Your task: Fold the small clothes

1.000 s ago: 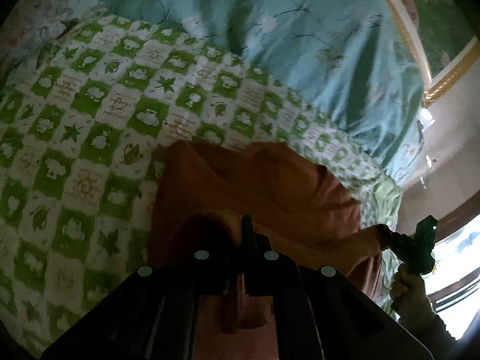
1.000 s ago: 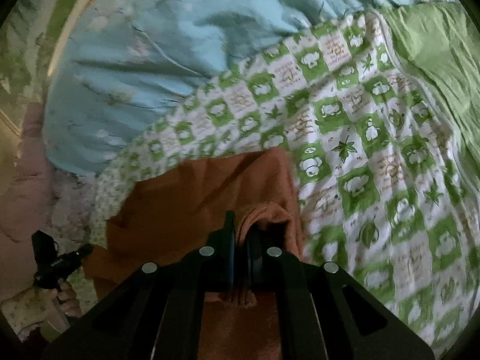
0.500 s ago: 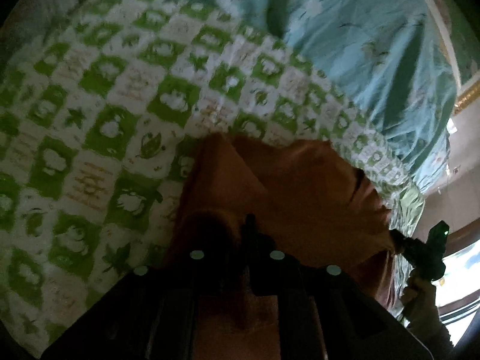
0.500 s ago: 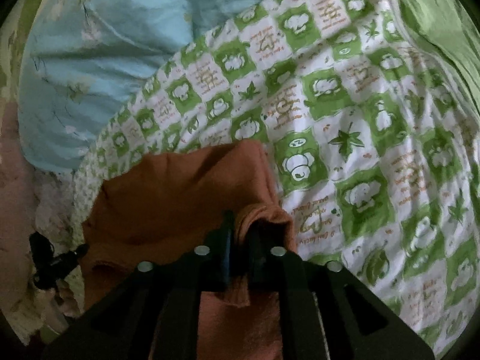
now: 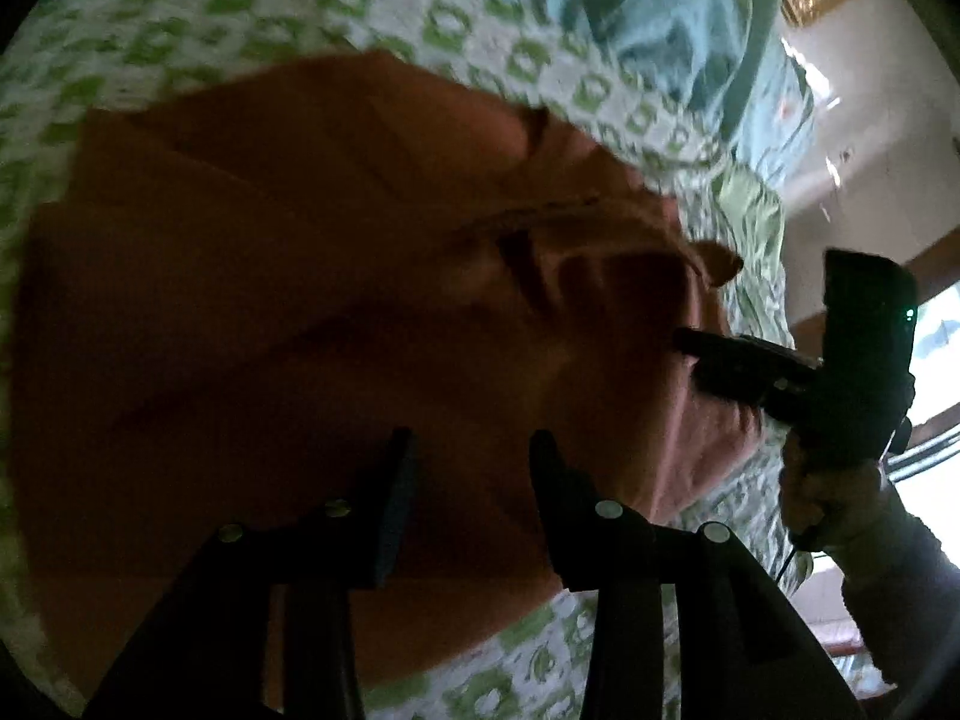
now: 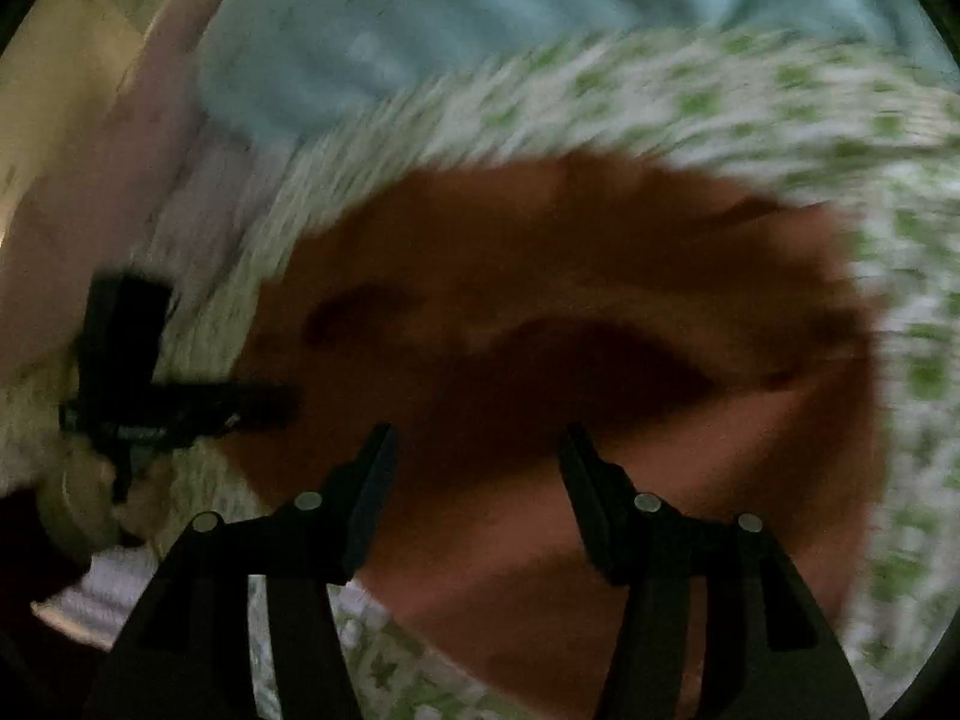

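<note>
An orange-brown garment (image 5: 312, 276) lies doubled over on the green-and-white patterned quilt (image 5: 180, 30), filling most of both wrist views (image 6: 600, 276). My left gripper (image 5: 471, 450) hovers just above its near edge; its jaws are opening and no cloth is between them. My right gripper (image 6: 477, 441) stands over the garment's other near corner, jaws also opening, nothing pinched. The right gripper also shows at the right of the left wrist view (image 5: 708, 354), held by a hand (image 5: 834, 504). The left gripper appears at the left of the right wrist view (image 6: 264, 399).
A light blue blanket (image 5: 660, 12) is bunched at the back of the bed (image 6: 480, 18). A plain green cloth (image 5: 750, 222) lies past the garment. The quilt's edge and a room wall (image 5: 858, 120) show at the right. Both views are motion-blurred.
Both grippers held the garment's corners shut before; they carried them across, folding the garment over, and have now let go with jaws parted. The garment fills more of each view.
</note>
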`<control>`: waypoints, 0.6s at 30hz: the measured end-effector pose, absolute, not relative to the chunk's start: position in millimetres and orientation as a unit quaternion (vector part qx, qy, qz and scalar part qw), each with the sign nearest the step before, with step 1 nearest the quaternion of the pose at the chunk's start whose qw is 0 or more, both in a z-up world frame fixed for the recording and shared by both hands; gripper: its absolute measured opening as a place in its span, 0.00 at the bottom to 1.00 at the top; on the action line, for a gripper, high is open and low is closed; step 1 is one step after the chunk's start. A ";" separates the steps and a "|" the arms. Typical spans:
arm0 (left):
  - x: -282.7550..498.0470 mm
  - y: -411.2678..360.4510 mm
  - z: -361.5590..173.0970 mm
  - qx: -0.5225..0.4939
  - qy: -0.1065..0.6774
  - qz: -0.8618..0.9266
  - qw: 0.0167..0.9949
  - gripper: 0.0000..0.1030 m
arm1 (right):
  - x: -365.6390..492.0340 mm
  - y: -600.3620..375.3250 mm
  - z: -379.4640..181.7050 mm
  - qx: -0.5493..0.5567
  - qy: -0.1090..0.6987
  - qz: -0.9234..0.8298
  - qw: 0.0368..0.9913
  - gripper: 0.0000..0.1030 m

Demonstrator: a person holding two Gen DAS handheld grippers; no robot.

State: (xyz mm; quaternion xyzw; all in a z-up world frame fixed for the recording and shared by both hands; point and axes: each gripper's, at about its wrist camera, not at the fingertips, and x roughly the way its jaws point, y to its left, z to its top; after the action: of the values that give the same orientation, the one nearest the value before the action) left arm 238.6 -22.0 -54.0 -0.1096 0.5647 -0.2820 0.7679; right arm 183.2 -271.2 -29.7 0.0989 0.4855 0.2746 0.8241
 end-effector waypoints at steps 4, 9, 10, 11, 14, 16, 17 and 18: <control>264.4 -28.7 -64.8 -0.093 0.572 -0.276 0.767 0.36 | 208.1 -254.6 -54.8 0.057 0.531 0.283 0.797 0.55; 315.0 -7.5 -61.7 -0.080 0.562 -0.228 0.791 0.21 | 248.2 -273.5 -53.9 0.035 0.516 0.247 0.820 0.53; 323.0 -0.2 -60.2 -0.079 0.556 -0.215 0.799 0.21 | 257.2 -283.2 -49.8 0.037 0.508 0.228 0.830 0.53; 337.4 10.9 -56.2 -0.083 0.549 -0.193 0.809 0.22 | 266.0 -294.7 -45.6 0.042 0.498 0.203 0.842 0.53; 364.8 38.0 -48.1 -0.096 0.530 -0.124 0.834 0.22 | 281.8 -332.1 -35.7 0.076 0.471 0.129 0.870 0.53; 378.1 62.1 -44.6 -0.134 0.517 -0.096 0.840 0.22 | 287.5 -356.1 -29.5 0.107 0.455 0.089 0.880 0.53; 381.4 72.6 -43.3 -0.151 0.512 -0.086 0.841 0.22 | 287.7 -368.5 -26.9 0.126 0.449 0.072 0.882 0.53; 381.7 80.4 -41.2 -0.164 0.507 -0.077 0.843 0.22 | 285.6 -373.9 -25.2 0.135 0.446 0.066 0.882 0.53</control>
State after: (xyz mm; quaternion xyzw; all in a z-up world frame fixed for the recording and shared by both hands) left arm 381.8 80.4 -41.2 -0.1635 0.5069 -0.0773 0.8428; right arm 285.6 -373.9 -25.2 0.1349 0.4458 0.0657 0.8825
